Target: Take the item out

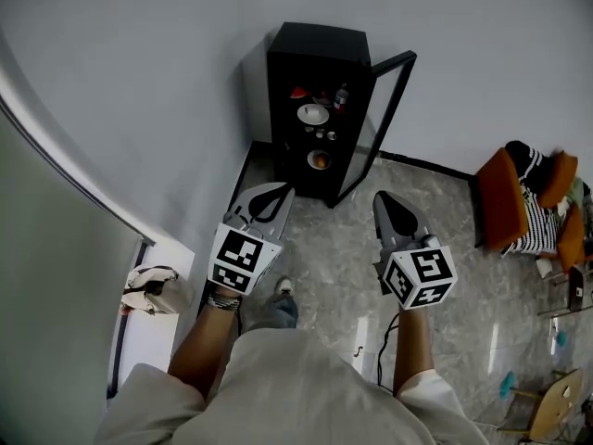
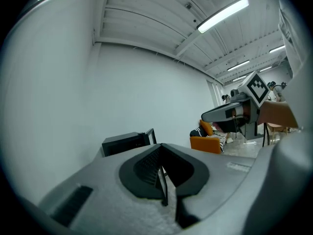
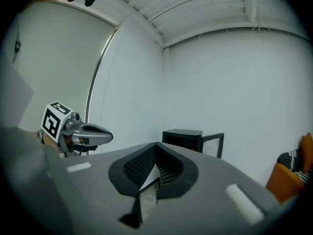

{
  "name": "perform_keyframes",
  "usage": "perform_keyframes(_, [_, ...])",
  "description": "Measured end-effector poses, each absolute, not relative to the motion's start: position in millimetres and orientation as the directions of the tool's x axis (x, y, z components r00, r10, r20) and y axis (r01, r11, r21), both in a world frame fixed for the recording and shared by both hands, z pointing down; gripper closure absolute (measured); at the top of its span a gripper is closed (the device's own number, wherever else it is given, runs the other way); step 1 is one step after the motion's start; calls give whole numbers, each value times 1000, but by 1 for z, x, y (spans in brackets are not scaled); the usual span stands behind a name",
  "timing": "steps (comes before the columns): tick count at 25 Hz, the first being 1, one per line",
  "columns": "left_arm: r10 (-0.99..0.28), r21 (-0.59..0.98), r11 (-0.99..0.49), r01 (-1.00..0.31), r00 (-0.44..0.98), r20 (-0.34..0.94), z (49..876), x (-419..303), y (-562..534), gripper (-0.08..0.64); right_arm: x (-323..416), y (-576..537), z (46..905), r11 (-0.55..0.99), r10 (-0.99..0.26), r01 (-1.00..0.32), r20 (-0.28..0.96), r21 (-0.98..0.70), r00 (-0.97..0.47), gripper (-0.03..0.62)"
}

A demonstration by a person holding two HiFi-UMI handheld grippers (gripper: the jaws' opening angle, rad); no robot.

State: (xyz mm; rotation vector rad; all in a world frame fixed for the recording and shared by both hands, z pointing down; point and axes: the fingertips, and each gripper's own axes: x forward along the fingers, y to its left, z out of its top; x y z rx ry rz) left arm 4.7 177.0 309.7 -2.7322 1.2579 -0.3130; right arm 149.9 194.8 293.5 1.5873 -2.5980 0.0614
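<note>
A black cabinet stands against the wall with its glass door swung open to the right. On its shelves I see a red item, a small bottle, a white plate and an orange thing in a bowl. My left gripper and right gripper are held side by side, pointing at the cabinet from well short of it. Both are shut with nothing between the jaws. The cabinet is small beyond the left gripper, and likewise the cabinet beyond the right gripper.
Orange chairs with a striped cloth stand at the right. A white low unit with a bag is at the left by the wall. A cable lies on the marble floor near my feet. A wooden chair is at the bottom right.
</note>
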Motion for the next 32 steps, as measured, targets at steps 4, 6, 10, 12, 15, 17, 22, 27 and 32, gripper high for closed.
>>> perform_keyframes(4, [-754, -183, -657, -731, 641, 144, 305, 2, 132, 554, 141, 150, 291, 463, -881, -886, 113, 12, -459, 584])
perform_keyframes(6, [-749, -182, -663, -726, 646, 151, 307, -1, 113, 554, 136, 129, 290, 466, -880, -885, 115, 10, -461, 584])
perform_keyframes(10, [-745, -177, -668, -723, 648, 160, 308, -9, 76, 554, 126, 92, 290, 469, -877, -883, 118, 0, -465, 584])
perform_keyframes(12, [-743, -174, -669, -723, 649, 160, 308, -13, 57, 554, 122, 75, 290, 469, -877, -883, 121, 0, -466, 584])
perform_keyframes(15, [-741, -171, -671, -721, 652, 160, 308, -18, 27, 554, 117, 46, 291, 467, -877, -884, 124, -2, -464, 584])
perform_keyframes(17, [-740, -165, -673, -721, 653, 161, 308, -22, 9, 554, 113, 27, 292, 467, -876, -884, 130, -7, -464, 584])
perform_keyframes(22, [-762, -228, -647, -728, 624, 174, 309, -42, -36, 554, 98, -16, 293, 474, -871, -880, 139, -17, -472, 584])
perform_keyframes(27, [-758, -214, -652, -727, 627, 178, 313, -56, -74, 554, 84, -53, 297, 472, -869, -881, 150, -30, -471, 584])
perform_keyframes(32, [-747, -200, -665, -720, 638, 186, 319, -61, -95, 554, 68, -76, 300, 483, -861, -875, 164, -31, -481, 584])
